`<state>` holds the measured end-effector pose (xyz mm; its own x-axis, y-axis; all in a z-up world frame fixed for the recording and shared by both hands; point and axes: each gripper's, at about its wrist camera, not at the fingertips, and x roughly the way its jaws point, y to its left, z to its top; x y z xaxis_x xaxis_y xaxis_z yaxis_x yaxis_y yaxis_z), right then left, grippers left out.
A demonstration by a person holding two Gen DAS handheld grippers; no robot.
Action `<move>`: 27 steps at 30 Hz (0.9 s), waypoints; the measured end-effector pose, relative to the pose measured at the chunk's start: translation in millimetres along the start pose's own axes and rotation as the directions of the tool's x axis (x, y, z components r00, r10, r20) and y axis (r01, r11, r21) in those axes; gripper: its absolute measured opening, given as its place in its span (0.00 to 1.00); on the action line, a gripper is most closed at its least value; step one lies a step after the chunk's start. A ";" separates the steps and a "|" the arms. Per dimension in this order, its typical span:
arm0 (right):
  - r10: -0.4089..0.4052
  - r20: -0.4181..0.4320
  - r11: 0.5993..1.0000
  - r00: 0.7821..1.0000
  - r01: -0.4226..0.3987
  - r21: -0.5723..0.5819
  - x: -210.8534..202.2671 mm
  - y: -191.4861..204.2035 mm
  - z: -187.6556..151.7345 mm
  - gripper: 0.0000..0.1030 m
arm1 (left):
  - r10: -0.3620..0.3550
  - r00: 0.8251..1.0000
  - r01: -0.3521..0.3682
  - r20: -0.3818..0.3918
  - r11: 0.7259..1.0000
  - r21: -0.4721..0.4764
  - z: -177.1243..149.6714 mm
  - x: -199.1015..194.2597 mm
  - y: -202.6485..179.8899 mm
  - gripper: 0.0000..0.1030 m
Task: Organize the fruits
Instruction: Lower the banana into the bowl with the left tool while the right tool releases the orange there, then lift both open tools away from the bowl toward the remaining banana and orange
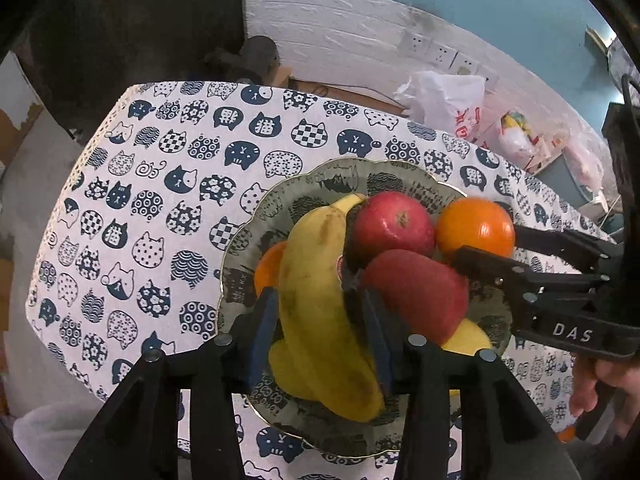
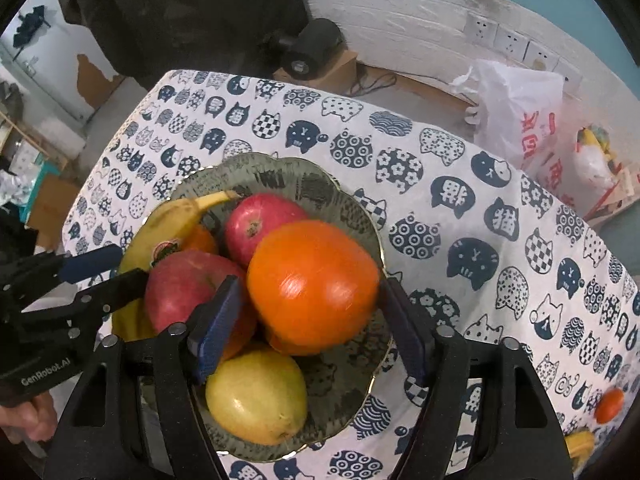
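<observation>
While the banana (image 1: 320,300) fills left jaws, right jaws clamp the orange (image 2: 312,284).

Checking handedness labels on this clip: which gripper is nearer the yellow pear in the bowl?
Right. The right gripper is shut on the orange directly above the yellow pear. The left gripper is across the bowl, shut on the banana.

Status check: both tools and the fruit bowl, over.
Left tool shut on banana. Right tool shut on orange, over bowl. Apples and pear crowd beneath.
</observation>
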<state>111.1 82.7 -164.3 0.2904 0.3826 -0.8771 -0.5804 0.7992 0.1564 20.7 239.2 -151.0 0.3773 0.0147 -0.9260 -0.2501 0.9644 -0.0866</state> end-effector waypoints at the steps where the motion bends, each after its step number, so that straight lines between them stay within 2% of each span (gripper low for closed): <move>1: -0.001 0.001 1.000 1.000 0.001 0.005 0.0 -0.9 -0.1 0.75 | 0.004 1.000 -0.004 0.000 1.000 -0.002 -0.1 -0.3 0.2 0.46; 6: 0.004 0.007 1.000 1.000 -0.004 -0.007 -4.6 1.2 -0.1 0.75 | 0.017 1.000 -0.017 -0.001 1.000 -0.006 0.0 -2.6 -0.8 0.52; 11: 0.003 0.034 1.000 0.999 -0.003 -0.018 -18.0 5.1 -0.2 0.75 | 0.017 1.000 -0.018 0.021 1.000 0.005 -0.2 -11.0 -6.6 0.63; 14: 0.003 0.054 1.000 0.999 -0.001 -0.031 -27.6 7.6 -0.9 0.75 | 0.013 0.999 -0.014 0.033 1.000 0.027 -1.1 -17.9 -15.2 0.64; 17: -0.021 0.074 0.998 0.997 0.026 -0.056 -38.9 9.3 -3.3 0.76 | 0.017 0.999 -0.019 0.040 0.999 0.051 -2.8 -23.4 -24.8 0.68; 27: -0.107 0.100 0.990 0.989 0.115 -0.086 -74.4 -8.5 -24.1 0.76 | -0.004 0.998 -0.003 0.063 0.993 0.122 -7.2 -41.9 -63.2 0.74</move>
<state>76.1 36.2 -111.4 0.4251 0.3395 -0.8391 -0.6064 0.7950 0.0145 14.2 175.7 -109.3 0.4338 0.0271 -0.9006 -0.1411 0.9893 -0.0382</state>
